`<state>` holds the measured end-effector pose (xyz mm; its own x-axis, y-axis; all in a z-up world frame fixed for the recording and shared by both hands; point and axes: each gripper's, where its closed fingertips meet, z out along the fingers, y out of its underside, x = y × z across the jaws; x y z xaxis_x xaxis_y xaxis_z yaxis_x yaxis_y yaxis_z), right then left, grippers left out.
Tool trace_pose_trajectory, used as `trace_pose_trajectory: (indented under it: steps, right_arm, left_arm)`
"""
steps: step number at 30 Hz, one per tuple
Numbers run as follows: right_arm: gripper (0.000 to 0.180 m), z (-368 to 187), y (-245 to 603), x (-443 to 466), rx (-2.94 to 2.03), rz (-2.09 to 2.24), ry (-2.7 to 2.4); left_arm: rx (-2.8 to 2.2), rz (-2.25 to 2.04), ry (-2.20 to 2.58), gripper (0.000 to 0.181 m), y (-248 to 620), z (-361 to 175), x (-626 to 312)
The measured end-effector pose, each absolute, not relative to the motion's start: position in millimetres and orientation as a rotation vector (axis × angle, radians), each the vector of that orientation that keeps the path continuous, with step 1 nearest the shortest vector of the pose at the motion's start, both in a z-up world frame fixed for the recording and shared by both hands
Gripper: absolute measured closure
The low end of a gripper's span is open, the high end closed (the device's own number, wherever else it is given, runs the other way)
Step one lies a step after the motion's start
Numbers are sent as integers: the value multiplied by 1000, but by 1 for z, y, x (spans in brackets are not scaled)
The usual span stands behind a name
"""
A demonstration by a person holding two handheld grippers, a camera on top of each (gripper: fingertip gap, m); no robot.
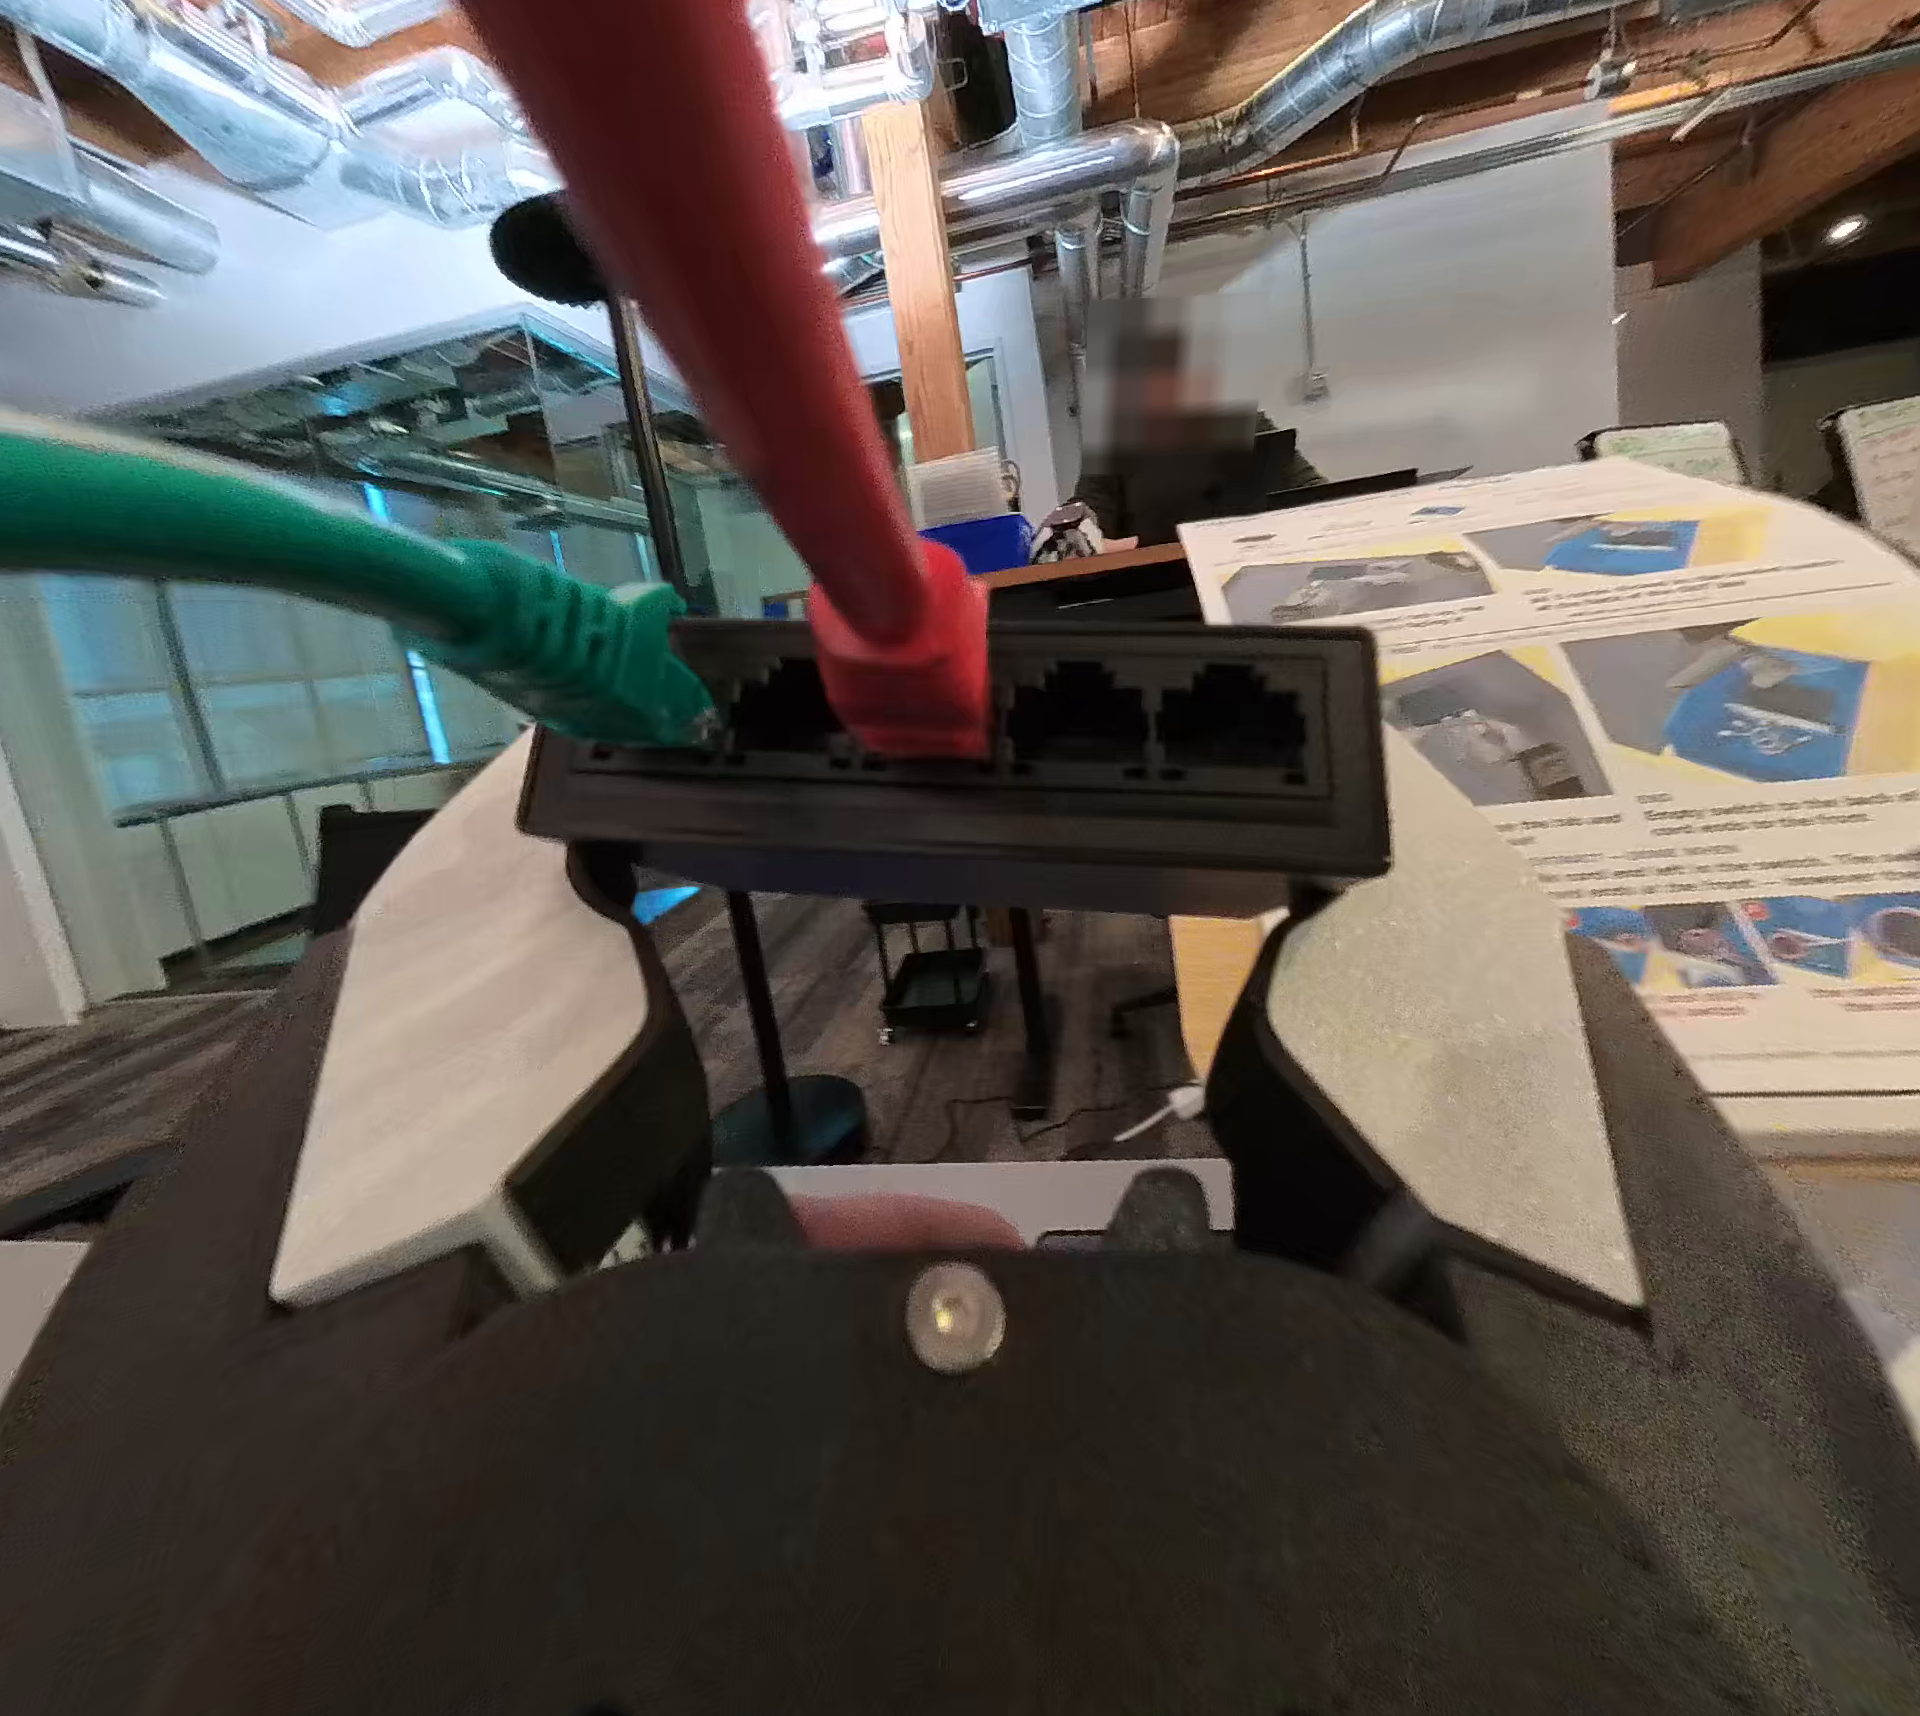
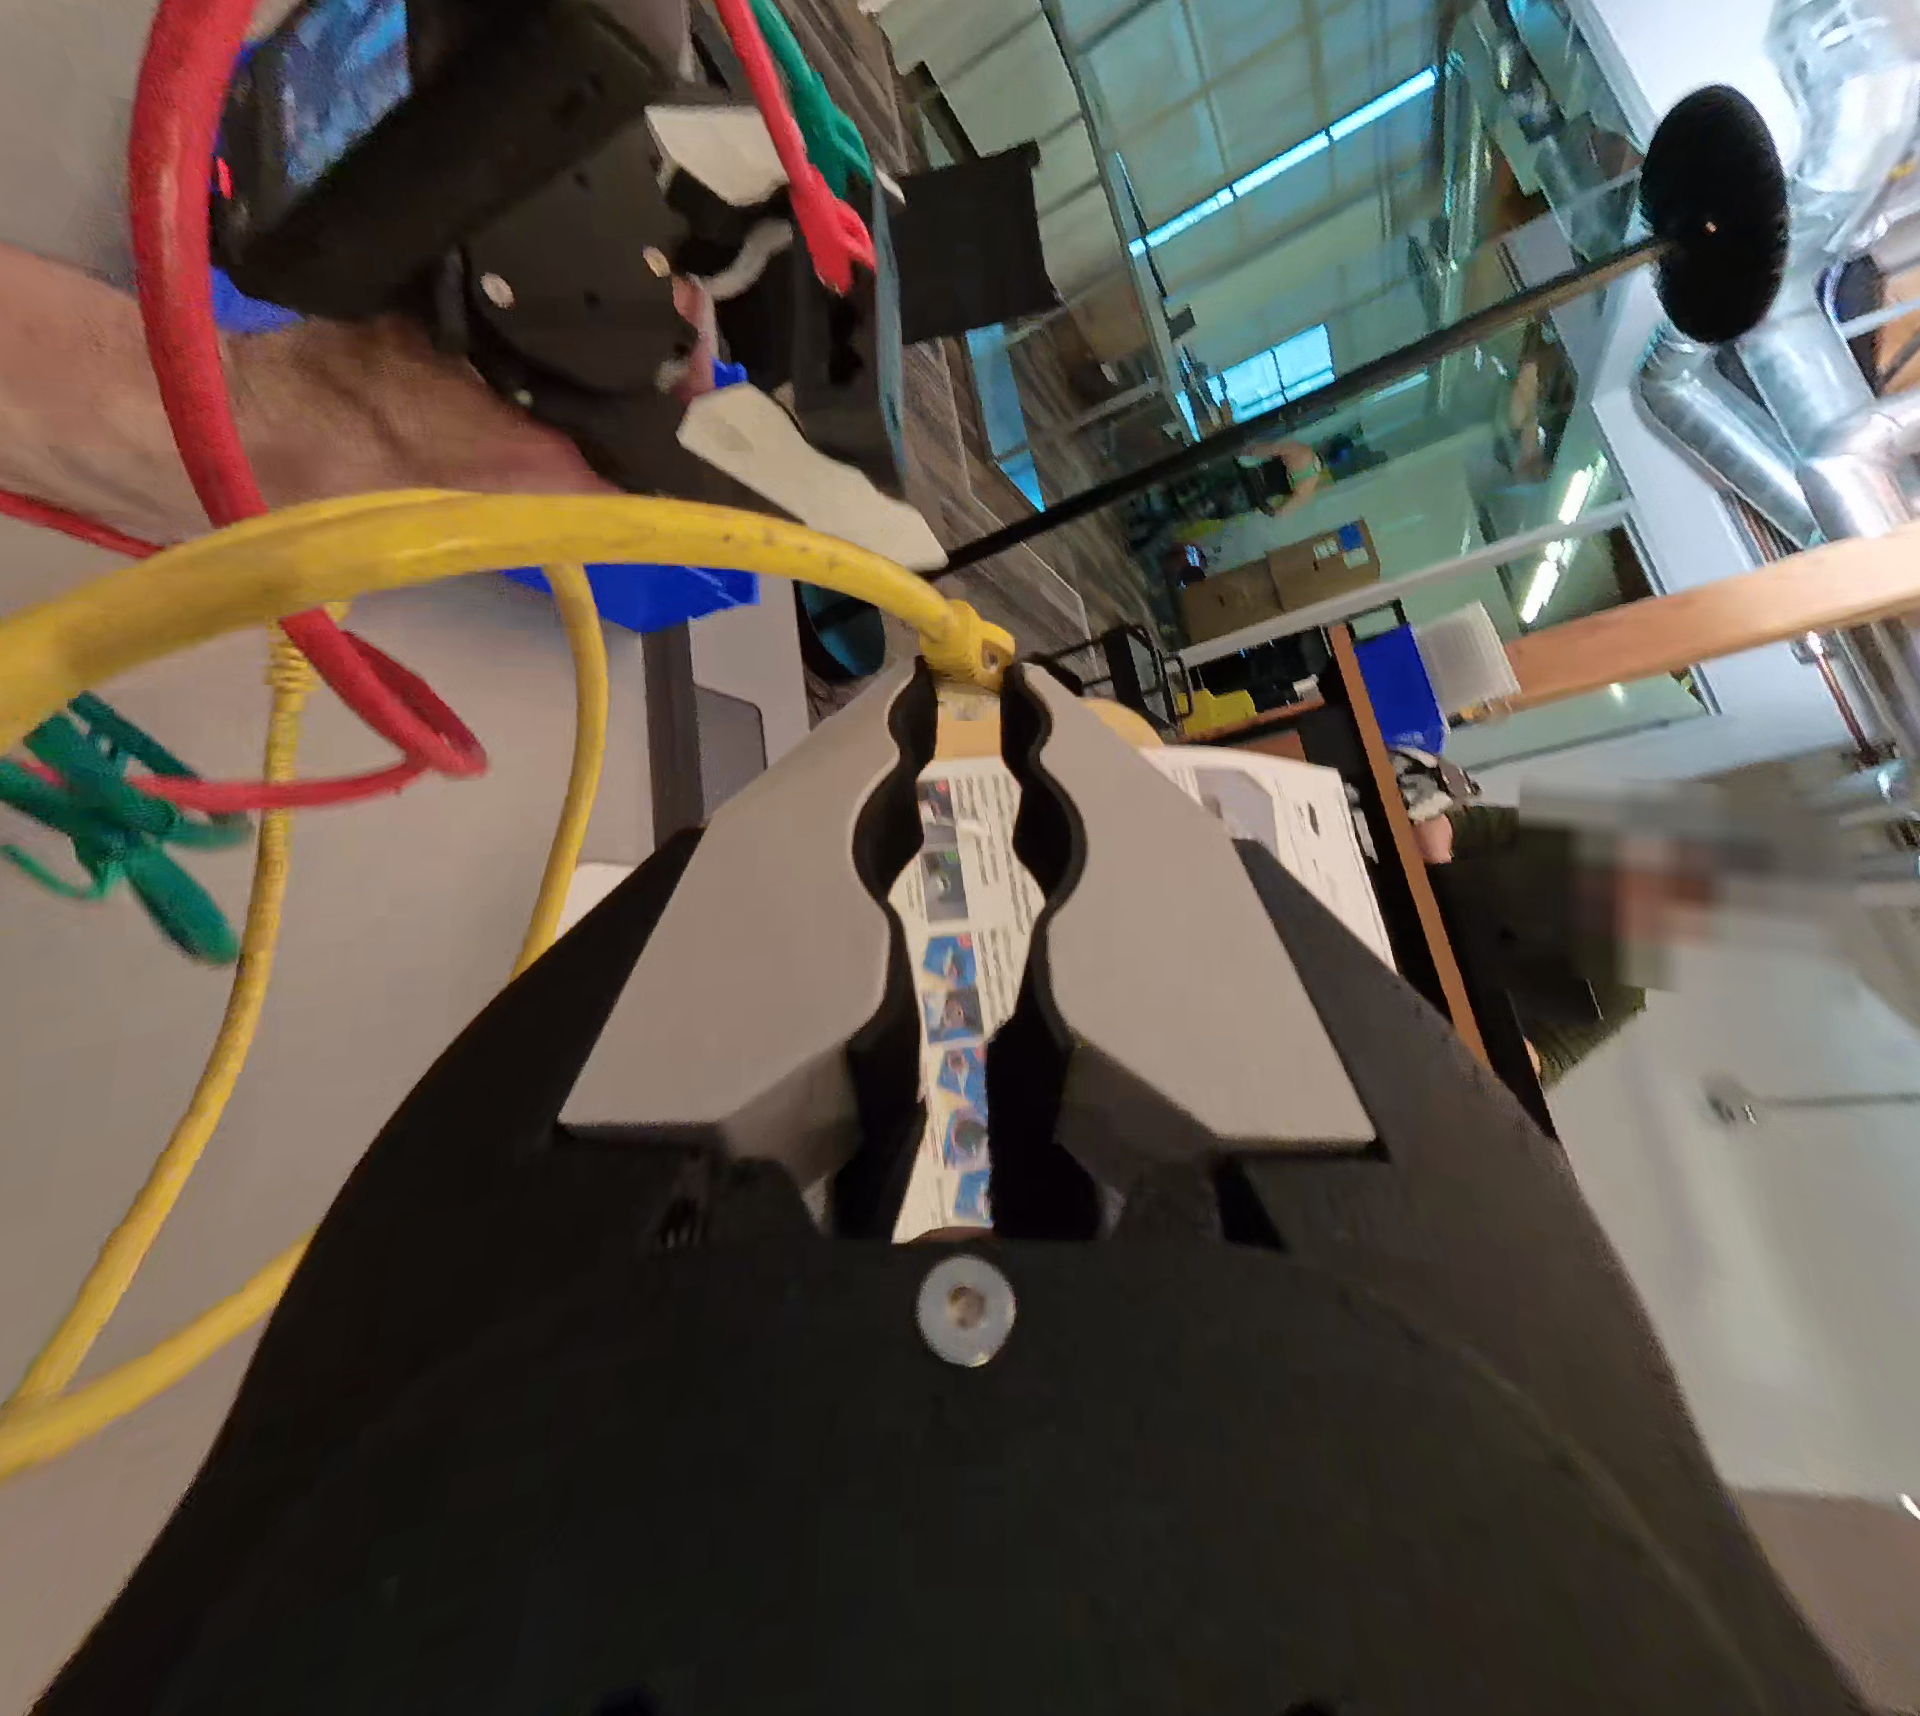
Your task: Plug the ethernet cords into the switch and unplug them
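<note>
Currently mid-plugging: left gripper (image 1: 956, 877) clamps the switch (image 1: 956, 793), green cord (image 1: 582, 638) and red cord (image 1: 904, 669) seated. Right gripper (image 2: 971, 679) pinches the yellow cord (image 2: 966, 643) plug; next, align with an empty port.

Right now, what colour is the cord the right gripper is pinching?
Yellow. The right gripper grips the yellow ethernet cord's plug, clearest in the right wrist view.

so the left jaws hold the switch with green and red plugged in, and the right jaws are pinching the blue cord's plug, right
Not quite: the cord in the right gripper is the yellow cord, not blue, as the right wrist view shows. The rest holds: the left gripper holds the switch with the green cord and red cord plugged in.
</note>
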<state>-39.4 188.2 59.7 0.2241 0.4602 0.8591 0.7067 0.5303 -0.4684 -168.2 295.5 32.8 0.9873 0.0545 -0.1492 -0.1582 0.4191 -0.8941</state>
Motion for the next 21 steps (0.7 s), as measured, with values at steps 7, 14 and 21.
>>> trace_pose_trajectory:
  steps: [7,14,21]
  right_arm:
    - [169,63,192,55,-1224,-355,-1291]
    - [169,46,187,140,-1376,-367,-1205]
    - [169,21,194,229,-1513,-498,-1101]
  left_arm:
    - [-1161,144,120,56,305,22,-168]
    - [-1233,65,172,56,319,0,-145]
    - [-1249,96,206,56,326,-13,-139]
